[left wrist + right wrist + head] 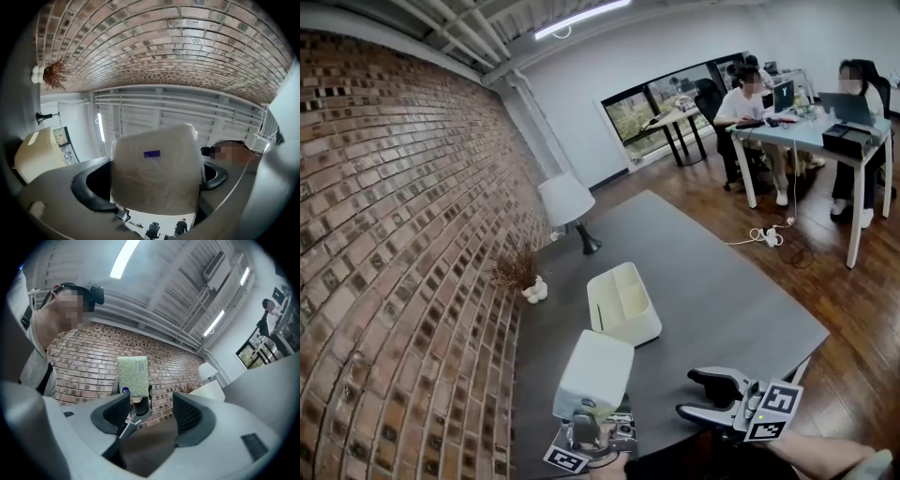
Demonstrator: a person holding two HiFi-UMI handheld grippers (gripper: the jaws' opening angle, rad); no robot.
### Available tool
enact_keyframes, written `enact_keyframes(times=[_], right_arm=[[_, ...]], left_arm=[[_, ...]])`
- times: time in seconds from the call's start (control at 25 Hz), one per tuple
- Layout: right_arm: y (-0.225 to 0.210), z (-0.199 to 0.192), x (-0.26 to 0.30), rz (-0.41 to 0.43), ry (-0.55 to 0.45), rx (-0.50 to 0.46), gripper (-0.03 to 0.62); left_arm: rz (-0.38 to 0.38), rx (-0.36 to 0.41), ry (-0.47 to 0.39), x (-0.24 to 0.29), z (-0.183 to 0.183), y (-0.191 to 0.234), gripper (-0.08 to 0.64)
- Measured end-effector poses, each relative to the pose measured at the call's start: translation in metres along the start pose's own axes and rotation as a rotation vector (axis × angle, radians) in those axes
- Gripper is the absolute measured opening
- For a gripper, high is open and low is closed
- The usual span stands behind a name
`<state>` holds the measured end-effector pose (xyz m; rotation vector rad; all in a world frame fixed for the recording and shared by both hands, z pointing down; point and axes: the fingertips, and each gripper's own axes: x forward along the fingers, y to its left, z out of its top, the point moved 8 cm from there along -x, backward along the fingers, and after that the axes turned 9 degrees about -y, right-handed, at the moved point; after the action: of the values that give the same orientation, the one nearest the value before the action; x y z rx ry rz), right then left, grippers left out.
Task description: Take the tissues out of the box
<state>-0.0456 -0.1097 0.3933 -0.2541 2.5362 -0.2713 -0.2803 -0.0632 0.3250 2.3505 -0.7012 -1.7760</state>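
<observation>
- Near the table's point(722, 281) front edge, the left gripper point(589, 420) holds a wrapped tissue pack point(595, 373) upright, pinched at its lower end with most of the pack rising free above the jaws.
- Its own view confirms the grip: both jaws press the pack's sides, and the pack fills the gap between them.
- The pack is clear of the box point(628, 328), which stands open-topped on the table just beyond it. No tissues can be seen in the box, so the removal looks done or close to it.
- A low grip on the pack probably suits lifting it straight up out of a snug opening. It does leave the top-heavy pack free to tip if the squeeze slackens.
- The right gripper point(692, 394) hovers to the right of the pack, well apart from it. Its jaws are spread and nothing is between them.
- That gripper's view looks across at the left gripper and the pack, so it seems held ready to steady the box or take the pack over.
- A lamp point(565, 202) and a dried plant point(517, 270) stand at the far side by the brick wall, well away from the work.
- Next call, as a judgement: set the pack down on bare table beside the box.
</observation>
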Motion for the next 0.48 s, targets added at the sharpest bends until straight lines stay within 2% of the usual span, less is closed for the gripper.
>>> enact_keyframes(times=[0.16,0.48], right_arm=[[0.001,0.0,0.002,0.011,0.017,-0.009,0.301],[0.013,-0.003,0.006,0.041,0.022,-0.016,0.301]], left_arm=[[0.0,-0.043,-0.067,-0.013,-0.001,-0.011,0.517],[0.008,-0.055,-0.024,-0.028,-0.014,-0.027,0.517]])
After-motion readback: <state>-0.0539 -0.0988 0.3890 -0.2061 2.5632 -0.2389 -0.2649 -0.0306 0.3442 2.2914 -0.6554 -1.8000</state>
